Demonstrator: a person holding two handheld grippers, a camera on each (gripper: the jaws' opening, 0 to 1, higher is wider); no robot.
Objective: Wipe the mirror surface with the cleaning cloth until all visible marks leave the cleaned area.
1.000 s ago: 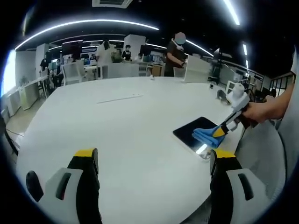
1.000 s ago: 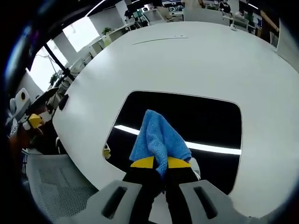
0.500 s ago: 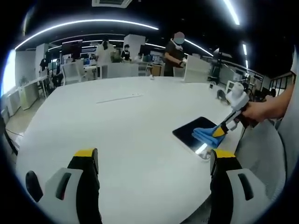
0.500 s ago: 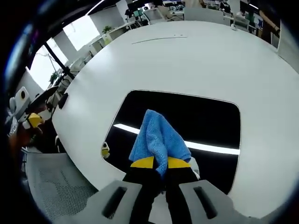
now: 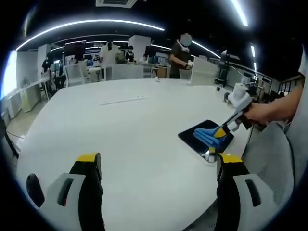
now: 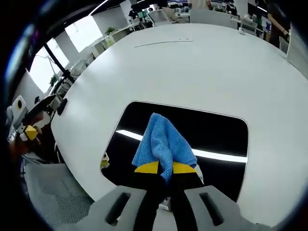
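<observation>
Left gripper view: the left gripper (image 5: 159, 166) hangs over the white surface (image 5: 125, 125), jaws spread wide and empty; the mirror (image 5: 206, 137) lies near the surface's edge. Right gripper view: the right gripper (image 6: 160, 168) has its jaws clamped on the blue cloth (image 6: 162, 144), which is pressed on the mirror (image 6: 211, 137).

left gripper (image 5: 159, 166): jaws spread wide apart, nothing between them, just hanging low in the left gripper view
right gripper (image 6: 165, 168): jaws pinched together on the blue cloth (image 6: 163, 146) (tips are yellow)
person's hand (image 5: 256, 114): wrapped round the right gripper's handle, forearm reaching in from the right
</observation>
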